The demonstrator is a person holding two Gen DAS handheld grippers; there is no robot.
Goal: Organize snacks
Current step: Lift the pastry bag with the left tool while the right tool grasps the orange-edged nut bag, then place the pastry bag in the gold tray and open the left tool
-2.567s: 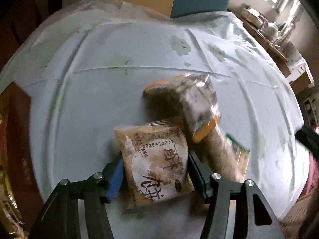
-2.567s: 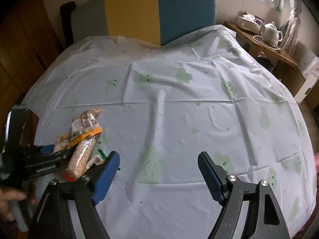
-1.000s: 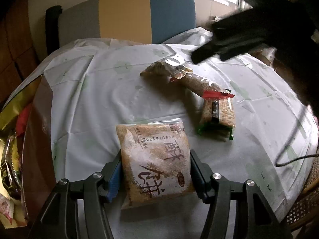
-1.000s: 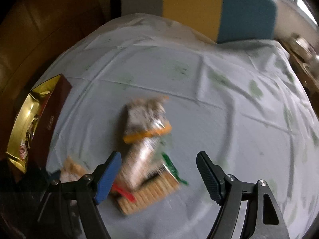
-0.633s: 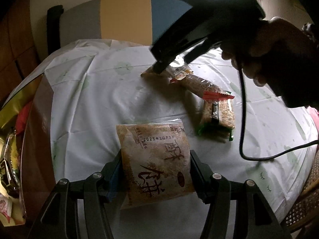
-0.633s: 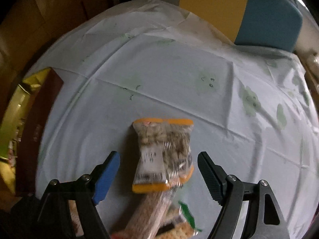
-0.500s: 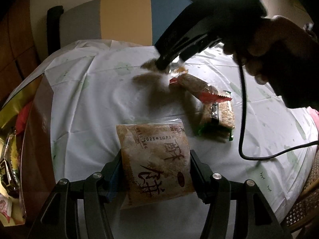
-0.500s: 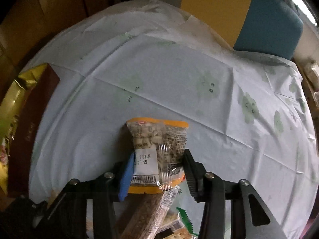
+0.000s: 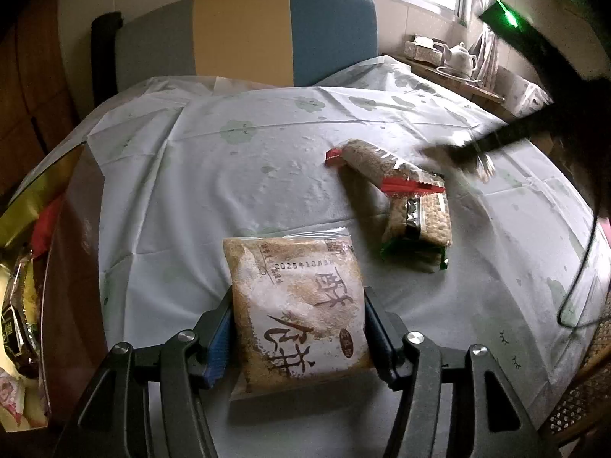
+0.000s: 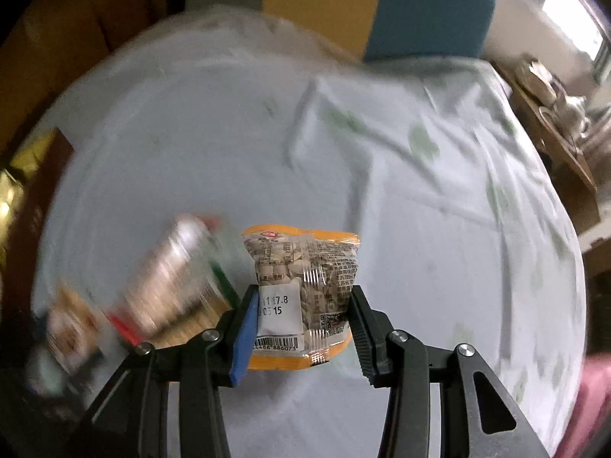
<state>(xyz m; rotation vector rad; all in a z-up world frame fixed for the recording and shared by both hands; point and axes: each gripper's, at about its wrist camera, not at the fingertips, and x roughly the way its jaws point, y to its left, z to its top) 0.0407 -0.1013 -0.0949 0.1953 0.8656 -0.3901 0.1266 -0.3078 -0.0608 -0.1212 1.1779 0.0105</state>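
Both tools are loaded: the left tool [image 9: 299, 337] clamps a flat tan pastry packet [image 9: 296, 307], and the right tool [image 10: 301, 334], jaws just closed, grips an orange-edged seed pouch [image 10: 303, 290]. Beside the pastry packet on the cloth-covered bench [image 9: 229, 175], a red-ended cereal bar [image 9: 378, 166] and a green-trimmed cracker pack [image 9: 418, 225] remain unsorted.

Left gripper [image 9: 299, 337]: angled downward over the table, jaws clamped against both sides of a flat pastry packet [image 9: 298, 305]. Right gripper [image 10: 301, 328]: pitched steeply downward, jaws just closed in on an orange-edged nut packet [image 10: 303, 286], pads pressing its two sides; seen from the left wrist only as a dark blur.
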